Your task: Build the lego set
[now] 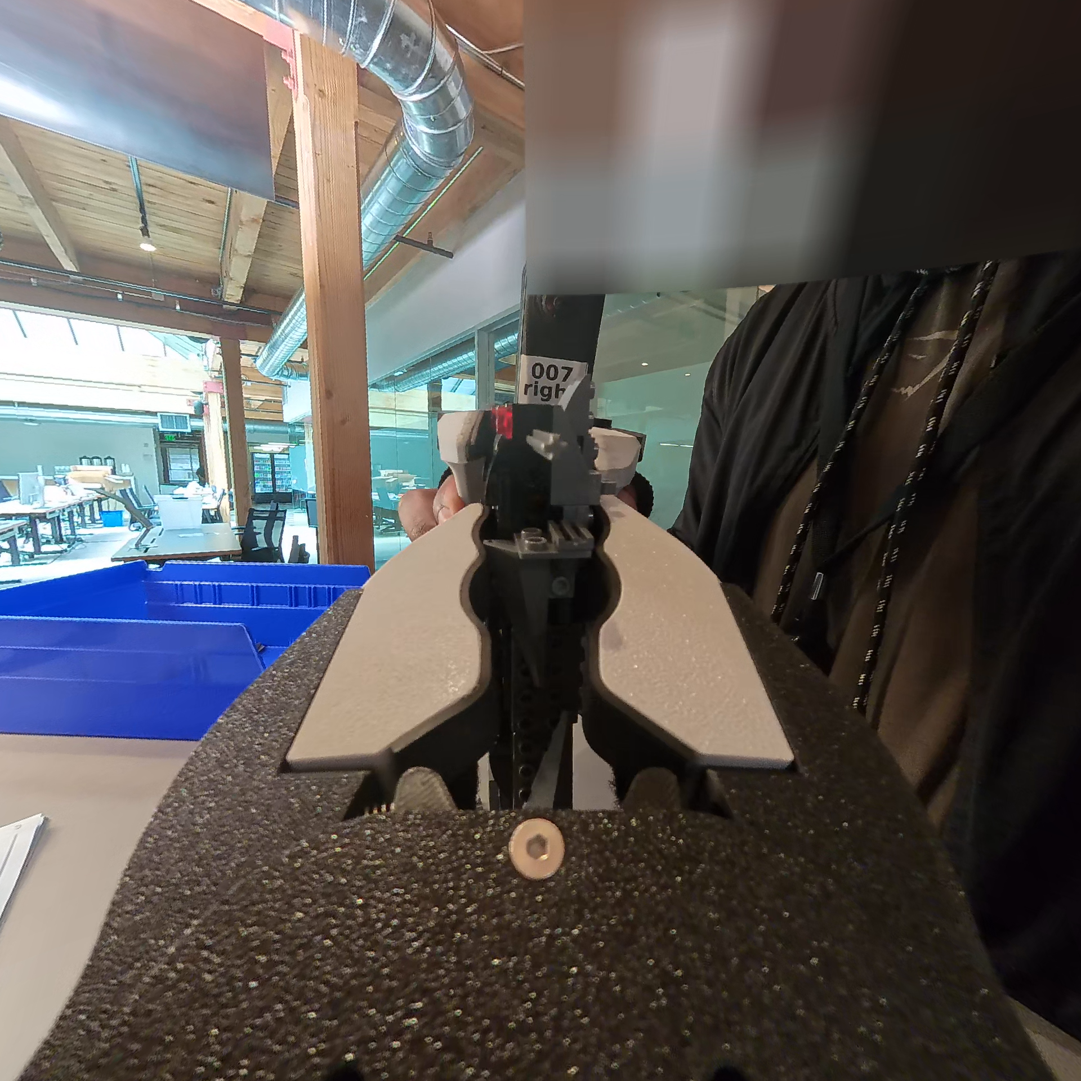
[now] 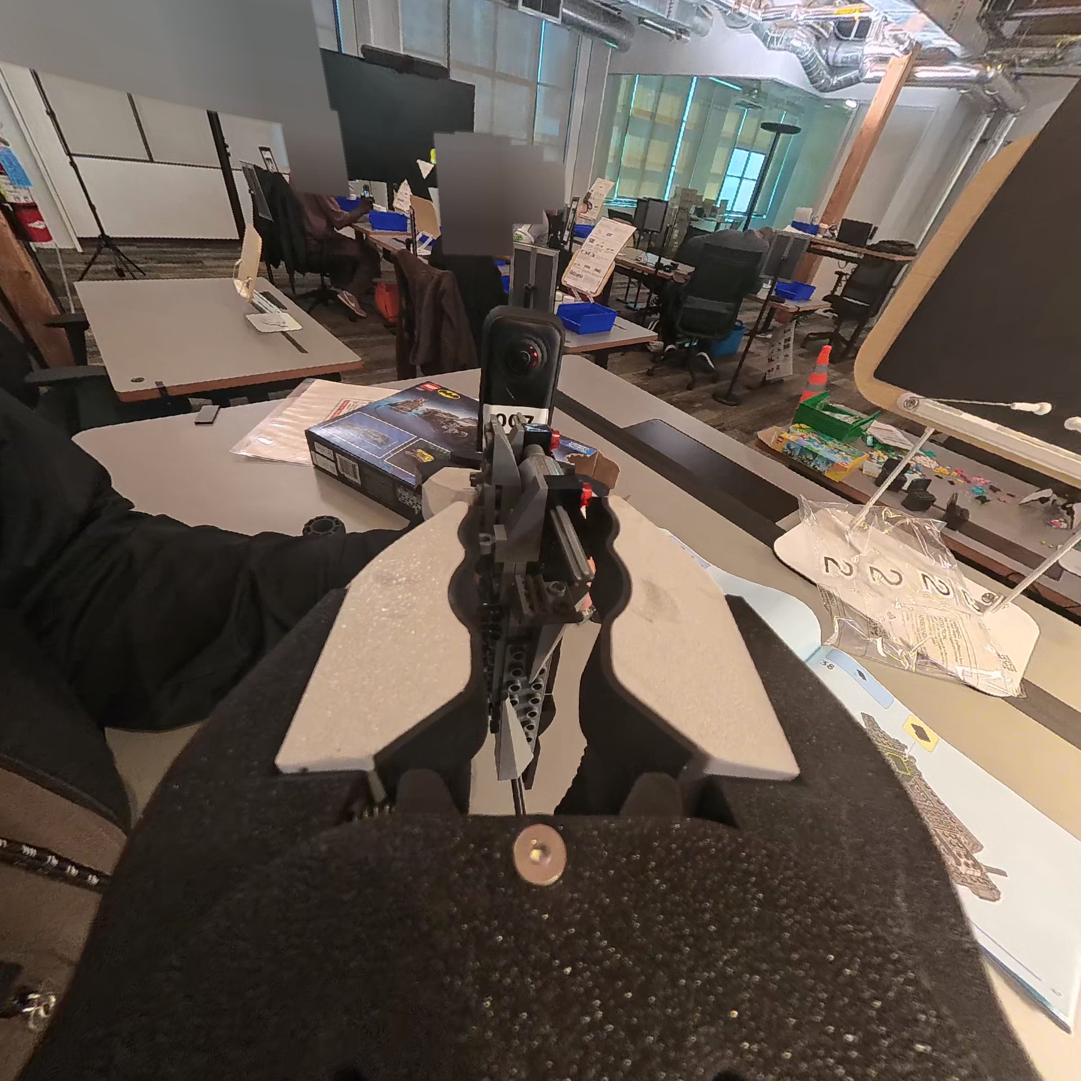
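Blue bin (image 1: 175, 591) (contents unseen) beside left tongs (image 1: 541, 526).

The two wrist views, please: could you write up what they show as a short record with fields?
Left hand-held gripper: closed on a black and grey toy-brick model.
Right hand-held gripper: closed on the same model, from the opposite end.
Table: dark blue cardboard toy box, open instruction booklet, crumpled clear plastic bags.
Left side: blue plastic bins.
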A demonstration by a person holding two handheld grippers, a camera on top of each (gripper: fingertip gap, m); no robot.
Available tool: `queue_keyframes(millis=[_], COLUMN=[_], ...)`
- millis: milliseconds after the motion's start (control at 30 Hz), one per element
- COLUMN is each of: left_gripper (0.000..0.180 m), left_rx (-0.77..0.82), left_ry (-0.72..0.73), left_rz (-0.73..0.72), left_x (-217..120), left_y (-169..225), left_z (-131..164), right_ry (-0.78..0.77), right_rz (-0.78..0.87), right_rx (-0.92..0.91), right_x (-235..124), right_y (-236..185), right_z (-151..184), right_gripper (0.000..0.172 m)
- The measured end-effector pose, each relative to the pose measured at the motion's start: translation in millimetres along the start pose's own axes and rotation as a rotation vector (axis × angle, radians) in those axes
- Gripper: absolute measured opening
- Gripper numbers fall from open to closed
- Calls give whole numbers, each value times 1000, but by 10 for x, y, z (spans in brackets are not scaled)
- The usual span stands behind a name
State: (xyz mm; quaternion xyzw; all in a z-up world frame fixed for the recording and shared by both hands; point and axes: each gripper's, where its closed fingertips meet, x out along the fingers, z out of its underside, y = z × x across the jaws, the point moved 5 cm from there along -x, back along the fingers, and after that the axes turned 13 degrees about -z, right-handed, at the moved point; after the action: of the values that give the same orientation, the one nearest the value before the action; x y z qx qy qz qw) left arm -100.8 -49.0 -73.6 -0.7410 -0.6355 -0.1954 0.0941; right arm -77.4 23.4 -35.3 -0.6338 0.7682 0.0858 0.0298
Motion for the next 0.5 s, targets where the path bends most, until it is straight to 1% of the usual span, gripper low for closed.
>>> queue_keyframes(millis=[167, 267, 367, 500], left_gripper=[31, 32, 32, 32], left_rx=[-1, -38, -97, -211], left_ry=[-1, -12, -32, -96], left_rz=[-2, -15, -64, -126], left_x=[1, 18, 62, 101], left_y=[-1, -29, -89, -177], left_z=[-1, -5, 0, 31], right_ry=[8, 19, 48, 89], right_rz=[-1, 9, 4, -34], right_rx=[3, 27, 95, 242], right_x=[-4, -22, -76, -135], right_y=[2, 37, 133, 277], right_z=[1, 4, 36, 115], right_gripper=[36, 36, 36, 36])
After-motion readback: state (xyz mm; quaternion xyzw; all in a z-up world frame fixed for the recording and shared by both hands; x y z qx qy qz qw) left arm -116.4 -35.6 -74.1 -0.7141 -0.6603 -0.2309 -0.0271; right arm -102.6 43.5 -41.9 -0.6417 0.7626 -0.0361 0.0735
